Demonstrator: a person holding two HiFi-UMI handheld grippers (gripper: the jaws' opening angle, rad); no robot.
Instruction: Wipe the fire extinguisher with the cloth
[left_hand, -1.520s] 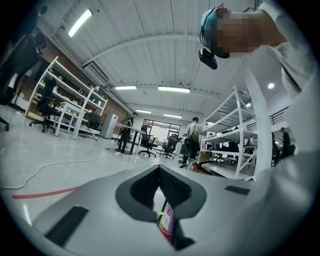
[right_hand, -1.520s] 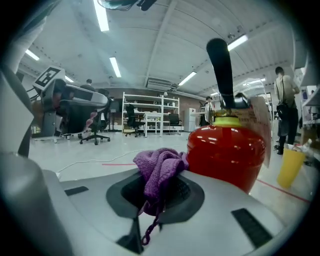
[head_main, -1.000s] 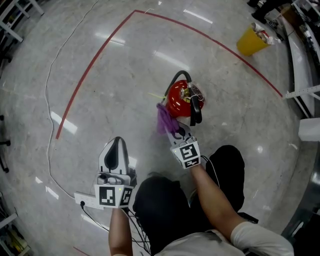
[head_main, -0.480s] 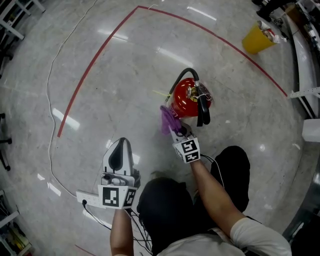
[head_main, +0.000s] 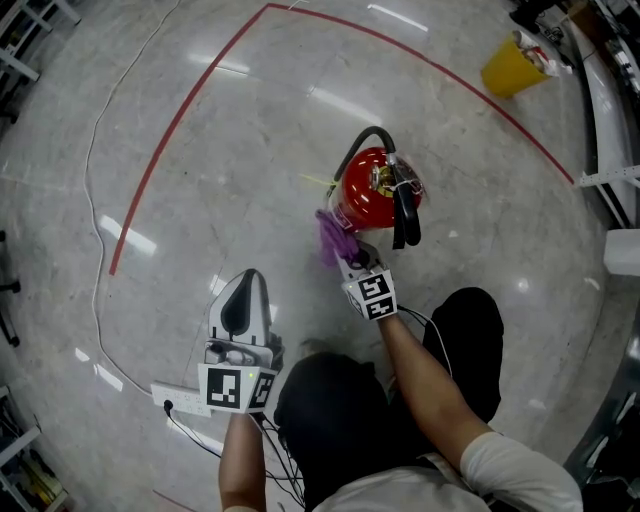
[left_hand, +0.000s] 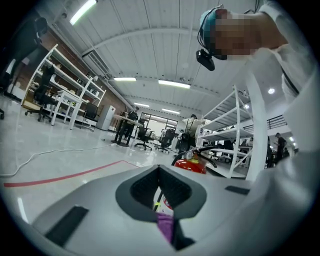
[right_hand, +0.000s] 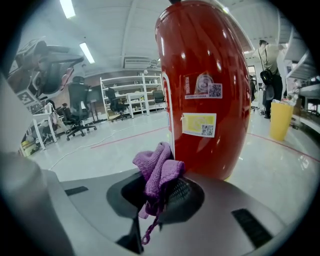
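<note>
The grey floor (head_main: 200, 200) carries a curved red line (head_main: 170, 150) on the left and a white cable (head_main: 95, 250). The red fire extinguisher (head_main: 362, 205) stands at centre, unobstructed. A yellow bin (head_main: 510, 70) at the far right holds unclear scraps. The left tongs (head_main: 246, 278) are clenched and empty, at the near left. The right tongs (head_main: 347, 256) pinch the purple cloth (head_main: 332, 238) against the extinguisher's near-left side, as half a second ago.

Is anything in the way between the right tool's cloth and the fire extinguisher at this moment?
Nothing visible stands between them. The right tool is shut on the purple cloth, and the cloth's bunched end sits right against the side of the red fire extinguisher; whether it actually touches cannot be told.
</note>
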